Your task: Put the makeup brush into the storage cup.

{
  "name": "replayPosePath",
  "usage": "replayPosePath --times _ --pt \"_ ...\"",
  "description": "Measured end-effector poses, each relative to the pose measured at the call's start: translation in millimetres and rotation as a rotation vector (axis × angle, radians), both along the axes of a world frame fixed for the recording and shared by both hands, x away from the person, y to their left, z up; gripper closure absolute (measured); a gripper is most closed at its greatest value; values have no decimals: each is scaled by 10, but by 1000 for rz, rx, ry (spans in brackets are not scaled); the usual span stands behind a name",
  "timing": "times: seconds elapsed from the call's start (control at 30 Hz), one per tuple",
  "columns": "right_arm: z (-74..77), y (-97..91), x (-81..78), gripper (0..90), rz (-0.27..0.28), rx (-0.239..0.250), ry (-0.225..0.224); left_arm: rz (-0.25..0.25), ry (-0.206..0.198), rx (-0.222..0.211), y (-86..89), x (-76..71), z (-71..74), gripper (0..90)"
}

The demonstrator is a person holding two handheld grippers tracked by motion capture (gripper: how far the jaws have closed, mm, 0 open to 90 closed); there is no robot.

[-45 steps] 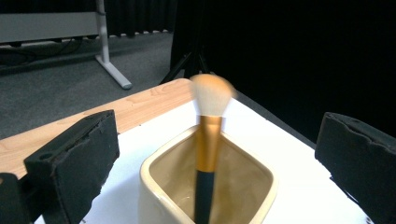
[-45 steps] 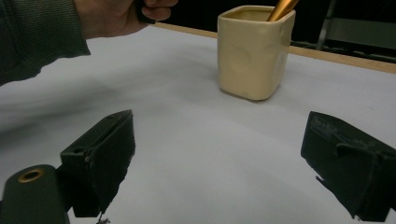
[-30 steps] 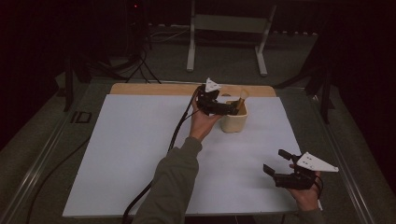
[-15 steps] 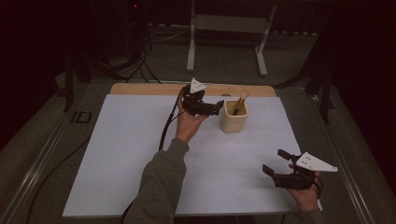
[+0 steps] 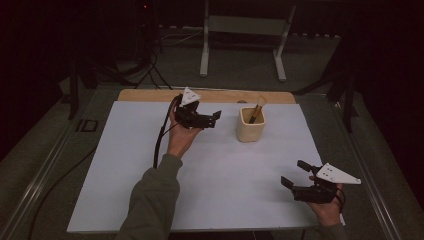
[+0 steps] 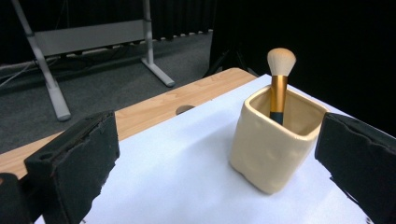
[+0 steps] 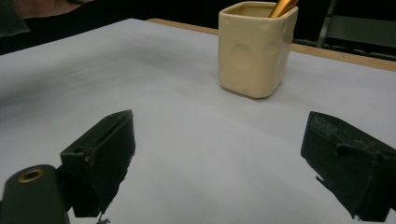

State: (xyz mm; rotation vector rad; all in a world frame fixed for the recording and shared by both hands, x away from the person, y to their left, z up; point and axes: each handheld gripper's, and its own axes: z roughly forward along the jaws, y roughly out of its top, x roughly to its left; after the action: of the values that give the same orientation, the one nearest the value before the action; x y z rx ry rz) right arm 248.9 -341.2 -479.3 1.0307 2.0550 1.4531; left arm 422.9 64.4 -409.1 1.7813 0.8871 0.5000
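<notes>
High view: left gripper [image 5: 216,117] held above the white sheet [image 5: 130,165], jaws apart and empty, pointing toward the cream cup [image 5: 251,126] just to its right at the far side; brush [image 5: 257,111] stands in the cup, handle leaning away from that gripper; right gripper [image 5: 298,175] spread and empty, well apart near the front edge, so left looks better placed. Left gripper view: cup ahead toward the right jaw, brush near upright, bristles up. Right gripper view: cup far ahead, centred between open jaws.
</notes>
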Motion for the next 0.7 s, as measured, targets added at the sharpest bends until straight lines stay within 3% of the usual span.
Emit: replayPosePath --times 0.27,0.57,0.67,0.7 --pt "-3 4 2 98 -1 -1 2 31 -32 8 311 -198 25 7" --pt "-4 9 3 99 -2 -2 4 84 -57 18 793 -478 20 7" --pt "-4 9 3 99 -2 -3 4 91 -57 20 836 -506 17 7" --pt "-5 10 4 98 -2 -3 4 102 -61 21 942 -577 3 7"
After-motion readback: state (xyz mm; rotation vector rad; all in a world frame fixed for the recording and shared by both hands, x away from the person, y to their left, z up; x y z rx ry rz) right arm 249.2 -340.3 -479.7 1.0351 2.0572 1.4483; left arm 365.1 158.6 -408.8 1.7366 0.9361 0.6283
